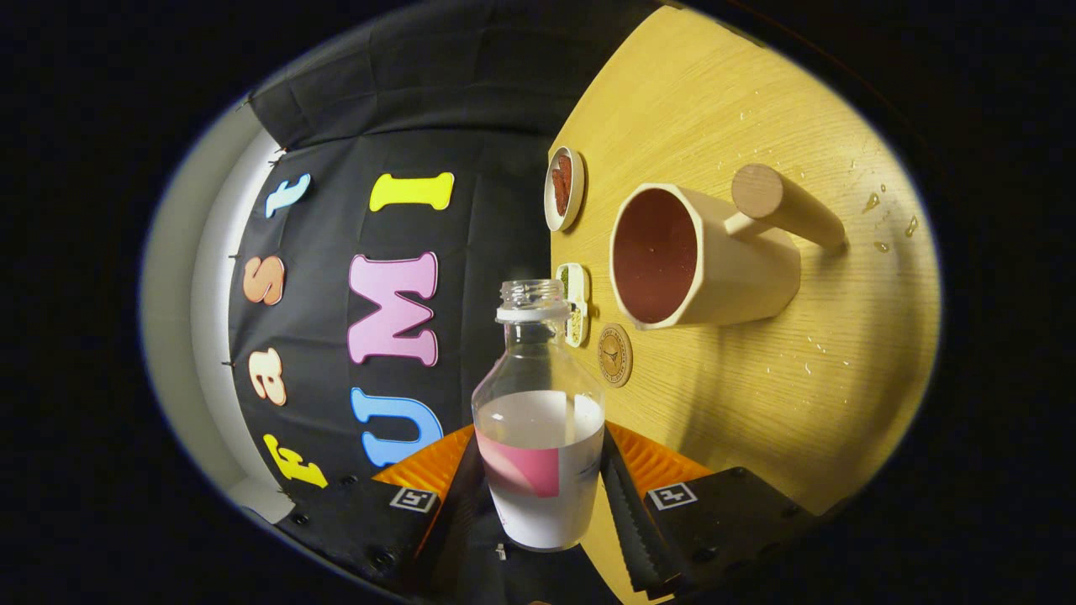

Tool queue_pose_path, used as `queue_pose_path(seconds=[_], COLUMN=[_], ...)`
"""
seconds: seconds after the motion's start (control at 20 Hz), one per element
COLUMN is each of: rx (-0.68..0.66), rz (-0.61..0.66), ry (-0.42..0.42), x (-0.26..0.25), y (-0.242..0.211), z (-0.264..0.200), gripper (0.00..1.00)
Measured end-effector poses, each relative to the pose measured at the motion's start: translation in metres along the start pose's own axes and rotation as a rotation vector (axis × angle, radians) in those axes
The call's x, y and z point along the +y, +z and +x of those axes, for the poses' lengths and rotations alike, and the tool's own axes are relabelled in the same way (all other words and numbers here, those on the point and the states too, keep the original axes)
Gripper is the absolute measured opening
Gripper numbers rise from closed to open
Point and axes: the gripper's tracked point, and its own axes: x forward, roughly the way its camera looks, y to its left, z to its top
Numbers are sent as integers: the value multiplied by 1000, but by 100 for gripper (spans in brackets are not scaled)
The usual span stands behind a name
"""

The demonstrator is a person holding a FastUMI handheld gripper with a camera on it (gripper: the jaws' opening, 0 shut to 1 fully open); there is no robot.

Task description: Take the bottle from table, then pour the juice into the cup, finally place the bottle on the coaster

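My gripper [542, 504] is shut on a clear, uncapped bottle [538, 370] with a white and pink label; both fingers [629, 504] press on its lower body. The whole view is rolled, so the wooden table [756, 403] stands on edge to the right of the bottle. A beige cup [714, 256] with a dark red inside and a round wooden handle sits on the table, just beyond the bottle's mouth and to its right. Between bottle and cup lies a small round brown coaster [614, 355]. I cannot tell the juice level inside the bottle.
A small round dish [564, 188] with red contents and a small oblong dish [574, 304] lie near the table's far edge, by the black cloth wall. A few drops [883, 220] glisten on the wood past the cup's handle.
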Motion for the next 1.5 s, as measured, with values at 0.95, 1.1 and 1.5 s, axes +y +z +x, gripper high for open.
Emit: queue_pose_path(seconds=[0.95, 1.1, 1.5], rx=[-24, -16, 0], rz=[243, 275, 320], ry=[-7, -5, -13], x=[2, 3, 4], y=[18, 17, 18], z=[-5, -6, -5], gripper=[75, 75, 75])
